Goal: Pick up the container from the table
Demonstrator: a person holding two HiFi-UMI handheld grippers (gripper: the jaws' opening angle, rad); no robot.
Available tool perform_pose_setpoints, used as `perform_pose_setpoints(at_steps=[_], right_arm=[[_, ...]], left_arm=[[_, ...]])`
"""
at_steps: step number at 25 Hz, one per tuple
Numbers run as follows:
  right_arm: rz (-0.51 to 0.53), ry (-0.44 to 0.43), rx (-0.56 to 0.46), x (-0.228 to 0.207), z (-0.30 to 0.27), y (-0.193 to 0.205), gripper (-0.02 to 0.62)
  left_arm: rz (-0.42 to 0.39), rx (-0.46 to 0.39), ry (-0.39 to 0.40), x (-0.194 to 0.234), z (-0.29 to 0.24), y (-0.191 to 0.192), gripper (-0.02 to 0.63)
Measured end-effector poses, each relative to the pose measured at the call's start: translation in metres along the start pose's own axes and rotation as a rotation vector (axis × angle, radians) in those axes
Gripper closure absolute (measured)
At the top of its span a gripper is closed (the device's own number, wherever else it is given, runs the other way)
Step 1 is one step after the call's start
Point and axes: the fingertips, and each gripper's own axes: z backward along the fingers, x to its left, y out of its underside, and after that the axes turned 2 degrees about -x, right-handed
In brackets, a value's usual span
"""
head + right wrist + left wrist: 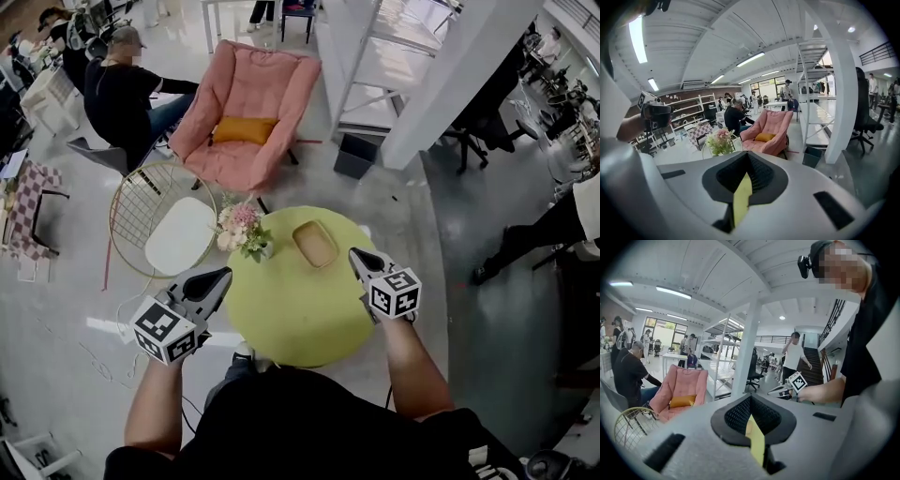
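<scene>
1. Tabletop point(309, 328): round, yellow-green, set on a glossy grey floor point(441, 234) in an open hall

2. Container point(315, 242): shallow, tan, rectangular with rounded corners, open side up. It lies flat on the tabletop in the far half, close to the middle of the far edge, and neither gripper touches it

3. Flower bunch point(242, 230): pink and white blooms with green leaves, upright at the far left edge of the tabletop, near the container but apart from it

4. Left gripper point(223, 275): grey body with a marker cube at the rear, held in the person's left hand at the near left edge of the tabletop, its tip aimed toward the flowers. Its fingers point(733, 417) are pressed together with only a thin slit between the black pads, and nothing is pinched

5. Right gripper point(357, 254): same make, held in the right hand over the right edge of the tabletop, its tip near the container's right side and not touching it. Its fingers point(729, 176) are pressed together and hold nothing

6. Armchair point(248, 94): pink and padded, with an orange cushion point(244, 129) on the seat, on the floor beyond the far edge

7. Wire chair point(141, 202): round gold frame with a white seat pad, on the floor off the left edge, just beside the flowers

8. Bin point(356, 155): dark and square, at the foot of a white pillar point(450, 75)

9. Seated person point(117, 94): dark top, to the left of the armchair
</scene>
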Motion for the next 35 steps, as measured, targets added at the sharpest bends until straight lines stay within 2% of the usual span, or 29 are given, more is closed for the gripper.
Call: perform_pose_setpoints(at_steps=[12,18,23,35], right_arm=[[0.036,-0.09,0.145,0.015,-0.052,0.063,0.588],[0.033,-0.101,0.215,0.008,-0.072,0.092,0.588],[0.016,-0.107,0.249,0.007,-0.089,0.106,0.588],[0.034,-0.111,0.362,0.001,-0.122,0.151,0.588]], left_arm=[[0.048,0.007,-0.029,0.018,0.005,0.016,0.589],[0.066,0.021,-0.03,0.023,0.005,0.026,0.589],[0.143,0.006,-0.02,0.029,0.008,0.028,0.589],[0.188,0.031,-0.022,0.047,0.005,0.047,0.589]])
